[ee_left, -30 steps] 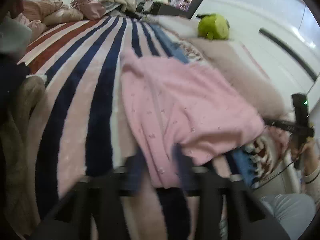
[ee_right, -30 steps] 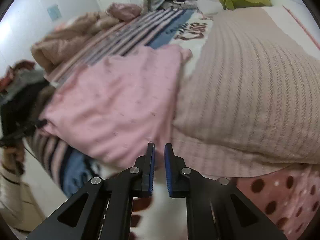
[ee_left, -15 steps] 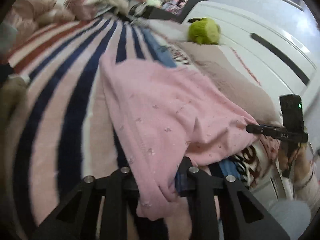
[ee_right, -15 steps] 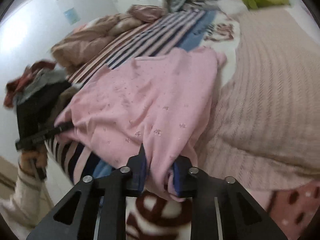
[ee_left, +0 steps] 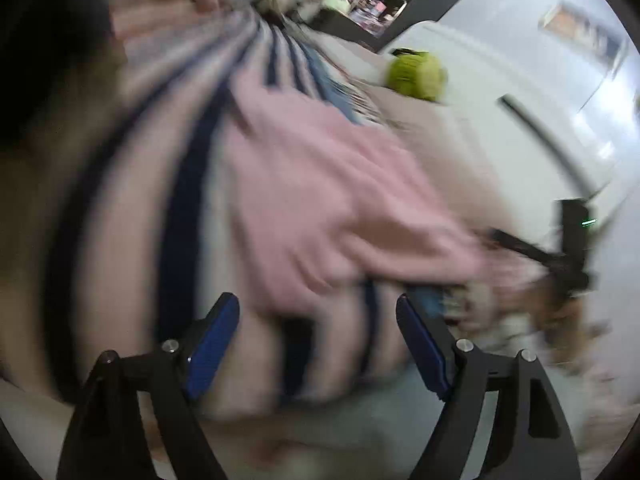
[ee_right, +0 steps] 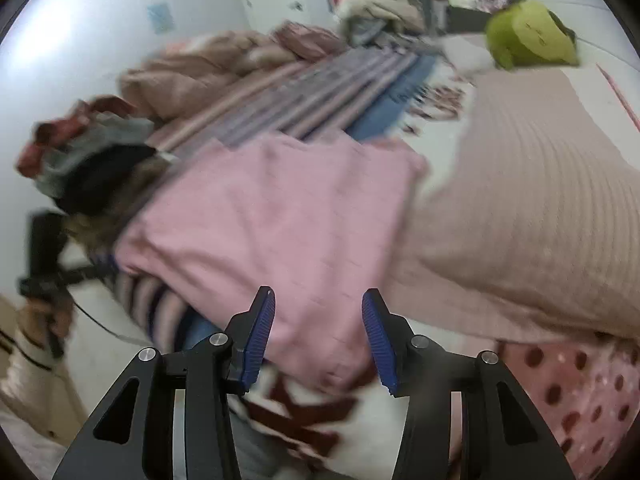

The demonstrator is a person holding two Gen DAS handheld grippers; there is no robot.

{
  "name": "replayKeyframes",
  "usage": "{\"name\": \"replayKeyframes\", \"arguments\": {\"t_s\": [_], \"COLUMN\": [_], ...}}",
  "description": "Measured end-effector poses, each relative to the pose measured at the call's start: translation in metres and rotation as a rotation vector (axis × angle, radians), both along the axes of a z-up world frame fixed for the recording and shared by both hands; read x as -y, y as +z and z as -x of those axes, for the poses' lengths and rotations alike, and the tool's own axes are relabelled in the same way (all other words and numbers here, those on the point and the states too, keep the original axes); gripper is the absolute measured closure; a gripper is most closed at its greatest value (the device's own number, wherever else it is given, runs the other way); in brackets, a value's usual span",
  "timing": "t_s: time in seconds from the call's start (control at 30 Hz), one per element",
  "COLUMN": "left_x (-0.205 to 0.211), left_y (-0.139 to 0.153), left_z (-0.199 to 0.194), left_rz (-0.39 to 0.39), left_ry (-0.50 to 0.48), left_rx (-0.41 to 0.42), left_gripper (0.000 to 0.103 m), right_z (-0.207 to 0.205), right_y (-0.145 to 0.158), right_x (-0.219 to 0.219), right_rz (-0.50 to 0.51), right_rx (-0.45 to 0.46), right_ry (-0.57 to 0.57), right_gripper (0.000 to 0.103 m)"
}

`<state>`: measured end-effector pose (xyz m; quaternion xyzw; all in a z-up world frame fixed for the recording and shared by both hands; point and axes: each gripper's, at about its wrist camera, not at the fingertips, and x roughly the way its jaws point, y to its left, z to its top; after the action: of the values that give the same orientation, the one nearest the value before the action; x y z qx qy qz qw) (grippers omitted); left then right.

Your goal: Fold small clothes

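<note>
Your left gripper (ee_left: 318,312) is released, its blue-padded fingers (ee_left: 212,340) spread wide and holding nothing; this view is badly motion-blurred. Your right gripper (ee_right: 318,316) is likewise released, with its near edge of cloth lying between the pads but not pinched. The soft pink knit garment (ee_right: 280,232) lies spread on the navy, pink and white striped blanket (ee_left: 192,208), its near edge draping toward the bed's edge. Just beside it, on your right, sits the beige ribbed knit throw (ee_right: 528,200). A lime-green plush toy (ee_right: 528,34) rests well apart, at the far end.
</note>
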<state>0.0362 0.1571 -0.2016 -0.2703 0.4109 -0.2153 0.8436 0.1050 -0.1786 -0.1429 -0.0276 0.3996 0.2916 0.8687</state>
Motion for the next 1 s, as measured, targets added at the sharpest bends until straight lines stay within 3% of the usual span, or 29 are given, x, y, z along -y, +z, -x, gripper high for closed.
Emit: {"name": "replayKeyframes", "arguments": {"t_s": [0.03,0.07,0.17,0.3,0.4,0.43,0.5,0.57,0.67,0.73,0.9,1.0], "left_x": [0.005,0.012,0.032,0.025,0.017,0.018,0.025,0.030,0.035,0.046,0.096,0.160], "left_y": [-0.006,-0.011,-0.013,-0.007,-0.011,-0.011,-0.009,-0.002,0.019,0.034,0.069,0.076], "left_z": [0.001,-0.001,-0.013,-0.036,-0.055,-0.059,-0.070,-0.077,-0.074,-0.072,-0.083,-0.094], "left_rz": [0.073,0.094,0.055,0.088,0.095,0.082,0.041,0.029,-0.080,-0.145,-0.248,-0.318], "left_ry": [-0.017,-0.030,-0.022,0.148,0.272,0.282,0.271,0.235,0.197,0.159,0.035,-0.135], "left_rx": [-0.003,-0.010,0.028,0.089,0.112,0.115,0.111,0.114,0.169,0.205,0.310,0.341], "left_gripper": [0.026,0.026,0.020,0.019,0.022,0.026,0.061,0.072,0.078,0.080,0.083,0.083], "right_z": [-0.002,-0.001,0.000,-0.005,-0.019,-0.023,-0.030,-0.029,-0.023,-0.015,-0.002,0.008], "right_y": [0.002,0.002,-0.004,-0.021,-0.040,-0.050,-0.071,-0.071,-0.054,-0.039,-0.019,-0.011], "right_x": [-0.008,-0.019,-0.062,-0.108,-0.127,-0.132,-0.137,-0.135,-0.112,-0.081,0.014,0.057], "right_rz": [-0.026,-0.038,-0.001,0.010,0.073,0.104,0.145,0.126,0.038,0.002,-0.063,-0.120], "right_rx": [-0.004,-0.007,-0.001,-0.041,-0.089,-0.118,-0.163,-0.152,-0.140,-0.074,0.030,0.061], "right_ry": [0.026,0.058,0.170,0.280,0.294,0.292,0.291,0.296,0.294,0.243,0.033,-0.065], "right_gripper": [0.062,0.064,0.078,0.080,0.080,0.080,0.080,0.080,0.066,0.056,0.055,0.055]}}
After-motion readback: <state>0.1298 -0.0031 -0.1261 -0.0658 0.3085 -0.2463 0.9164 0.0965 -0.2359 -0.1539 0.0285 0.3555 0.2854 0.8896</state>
